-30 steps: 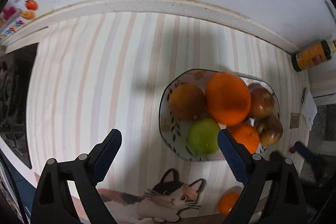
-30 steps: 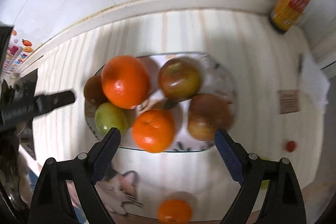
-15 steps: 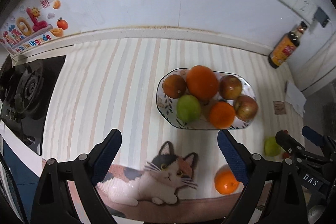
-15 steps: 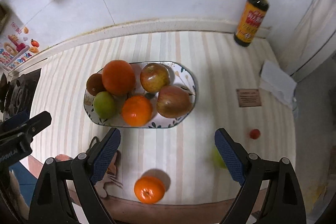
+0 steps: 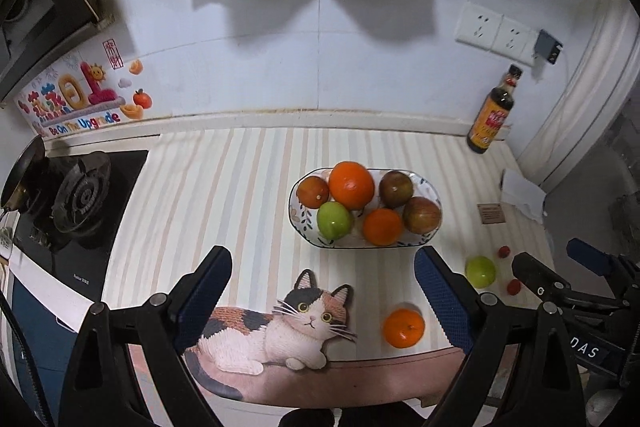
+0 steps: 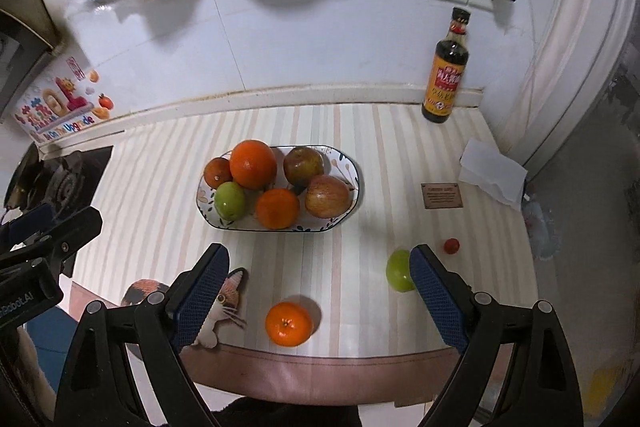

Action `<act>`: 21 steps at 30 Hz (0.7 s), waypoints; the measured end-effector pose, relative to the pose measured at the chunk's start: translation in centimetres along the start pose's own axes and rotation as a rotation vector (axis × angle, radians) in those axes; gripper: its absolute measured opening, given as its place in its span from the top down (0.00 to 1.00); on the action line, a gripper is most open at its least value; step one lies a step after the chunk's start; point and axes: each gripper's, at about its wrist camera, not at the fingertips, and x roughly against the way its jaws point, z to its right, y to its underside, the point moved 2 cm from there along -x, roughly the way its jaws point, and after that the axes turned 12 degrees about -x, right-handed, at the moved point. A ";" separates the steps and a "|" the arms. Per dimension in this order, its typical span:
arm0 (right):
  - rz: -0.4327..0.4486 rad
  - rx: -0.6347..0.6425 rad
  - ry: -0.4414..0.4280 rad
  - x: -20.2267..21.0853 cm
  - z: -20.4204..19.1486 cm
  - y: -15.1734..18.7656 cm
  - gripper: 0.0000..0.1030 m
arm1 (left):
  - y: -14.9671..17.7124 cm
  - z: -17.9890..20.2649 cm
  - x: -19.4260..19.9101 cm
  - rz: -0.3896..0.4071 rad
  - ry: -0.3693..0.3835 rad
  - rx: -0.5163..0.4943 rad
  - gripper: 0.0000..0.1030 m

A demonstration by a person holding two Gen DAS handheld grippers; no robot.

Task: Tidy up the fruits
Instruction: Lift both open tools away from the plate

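the left gripper (image 5: pixel 322 301) hangs above the front of the counter with its jaws spread wide and nothing between them; the right gripper (image 6: pixel 318 301) hangs just beside it, also spread wide and empty. both point steeply down at a striped mat (image 5: pixel 224 195) that covers the counter.

near the middle of the mat sits an oval bowl (image 6: pixel 352 201), well apart from every edge. it holds six fruits packed together: a big orange (image 6: pixel 253 164), a smaller orange (image 6: pixel 277 208), a green fruit (image 6: pixel 229 200), a dark round fruit at the left end (image 6: pixel 217 172) and two reddish apples (image 6: pixel 328 195) at the right end.

loose fruit lies between the bowl and the front edge — a small orange (image 6: pixel 288 323) close to the mat's front border, and a green fruit (image 6: pixel 397 270) to its right, partly behind the right gripper's finger. a tiny red fruit (image 6: pixel 451 245) lies further right.

a cat picture (image 5: pixel 280 331) on the mat lies along the front edge, left of the loose orange. the widest bare stretch of mat runs left of the bowl as far as the gas hob (image 5: pixel 76 199). a dark sauce bottle (image 6: pixel 447 71) stands at the back right against the wall; a folded paper (image 6: pixel 492 173) and a small brown card (image 6: pixel 441 195) lie near the right edge.
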 end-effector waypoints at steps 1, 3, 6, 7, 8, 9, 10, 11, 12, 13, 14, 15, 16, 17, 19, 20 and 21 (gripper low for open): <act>0.013 0.001 -0.002 0.8 0.1 0.1 0.09 | 0.1 0.2 0.6 0.008 0.002 -0.001 0.09; 0.035 0.004 -0.002 2.2 0.2 0.3 0.09 | 0.4 0.5 1.3 0.016 0.008 -0.002 0.09; 0.059 -0.001 -0.014 4.0 0.5 0.6 0.09 | 0.8 0.9 2.2 0.030 0.002 -0.009 0.09; 0.068 -0.001 -0.015 4.5 0.6 0.7 0.09 | 0.9 0.9 2.4 0.031 0.001 -0.008 0.09; 0.076 -0.001 -0.017 5.0 0.6 0.8 0.09 | 1.1 1.0 2.6 0.033 -0.001 -0.007 0.09; 0.081 -0.003 -0.019 5.3 0.6 0.8 0.09 | 1.2 1.1 2.6 0.033 -0.003 -0.009 0.09; 0.085 -0.005 -0.022 5.6 0.7 0.9 0.09 | 1.3 1.1 2.6 0.033 -0.009 -0.007 0.09; 0.087 -0.007 -0.025 5.8 0.6 0.9 0.09 | 1.3 1.1 2.7 0.036 -0.012 -0.005 0.09; 0.089 -0.009 -0.027 6.0 0.6 0.9 0.09 | 1.4 1.2 2.7 0.037 -0.017 -0.008 0.09; 0.092 -0.009 -0.025 6.1 0.6 0.9 0.09 | 1.5 1.4 2.7 0.035 -0.019 -0.011 0.09; 0.092 -0.010 -0.029 6.2 0.6 0.9 0.09 | 1.5 1.4 2.6 0.029 -0.015 -0.011 0.09; 0.090 -0.013 -0.032 6.2 0.6 0.9 0.09 | 1.6 1.5 2.6 0.028 -0.016 -0.009 0.09; 0.090 -0.015 -0.033 6.1 0.6 0.9 0.09 | 1.5 1.6 2.5 0.028 -0.017 -0.010 0.09; 0.088 -0.017 -0.034 6.0 0.7 0.8 0.09 | 1.5 1.7 2.4 0.025 -0.017 -0.012 0.09; 0.083 -0.034 -0.047 5.8 1.0 0.7 0.08 | 1.4 1.7 2.1 0.019 -0.008 -0.005 0.09; 0.078 -0.041 -0.051 5.5 1.1 0.6 0.04 | 1.4 1.8 1.8 0.014 0.000 -0.008 0.08; 0.069 -0.051 -0.057 5.1 1.4 0.5 0.03 | 1.2 1.9 1.4 0.003 0.003 -0.012 0.00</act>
